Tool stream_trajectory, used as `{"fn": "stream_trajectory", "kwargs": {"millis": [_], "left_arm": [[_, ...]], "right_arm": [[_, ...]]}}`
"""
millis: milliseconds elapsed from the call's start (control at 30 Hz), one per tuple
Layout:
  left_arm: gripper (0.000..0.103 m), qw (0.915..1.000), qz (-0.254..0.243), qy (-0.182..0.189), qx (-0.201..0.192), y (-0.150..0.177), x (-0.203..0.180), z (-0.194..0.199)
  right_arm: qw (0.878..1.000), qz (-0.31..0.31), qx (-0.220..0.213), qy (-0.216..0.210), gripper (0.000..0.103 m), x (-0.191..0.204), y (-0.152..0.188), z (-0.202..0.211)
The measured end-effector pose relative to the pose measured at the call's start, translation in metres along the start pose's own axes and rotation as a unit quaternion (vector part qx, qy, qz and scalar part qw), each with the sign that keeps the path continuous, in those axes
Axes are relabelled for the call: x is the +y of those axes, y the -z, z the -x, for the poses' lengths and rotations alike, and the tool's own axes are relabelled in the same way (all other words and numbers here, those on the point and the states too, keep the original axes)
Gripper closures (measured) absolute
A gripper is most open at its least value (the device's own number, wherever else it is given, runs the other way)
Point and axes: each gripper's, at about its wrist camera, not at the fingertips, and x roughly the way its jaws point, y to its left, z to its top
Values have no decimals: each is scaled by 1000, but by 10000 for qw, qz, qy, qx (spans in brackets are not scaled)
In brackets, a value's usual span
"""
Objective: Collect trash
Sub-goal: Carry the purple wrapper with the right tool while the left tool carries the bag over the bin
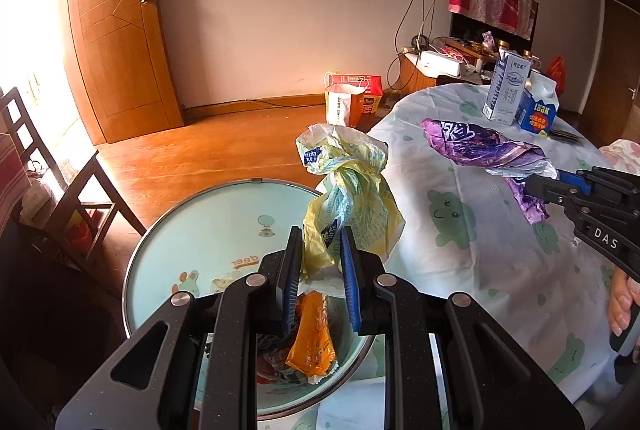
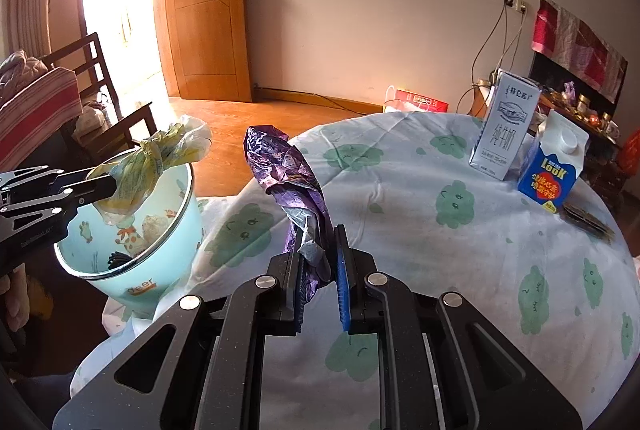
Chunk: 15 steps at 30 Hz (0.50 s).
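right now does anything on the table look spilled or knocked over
Nothing stands out. The milk carton and blue carton stand upright on the tablecloth, with no spill visible. The yellow wrapper and purple wrapper are crumpled, held in the grippers.

A home's living room: wooden door [image 2: 206, 6], cloth-covered round table [image 2: 460, 230], milk cartons [image 2: 506, 130], dining chair [image 1: 60, 166].
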Motion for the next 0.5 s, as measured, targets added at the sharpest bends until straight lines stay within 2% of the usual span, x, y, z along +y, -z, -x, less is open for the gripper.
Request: {"fn": "stream_trajectory", "kwargs": {"millis": [500], "left_arm": [[84, 9999, 81, -98, -9, 7, 17, 8]], "right_arm": [[9997, 189, -29, -152, 89, 26, -3, -2]]}}
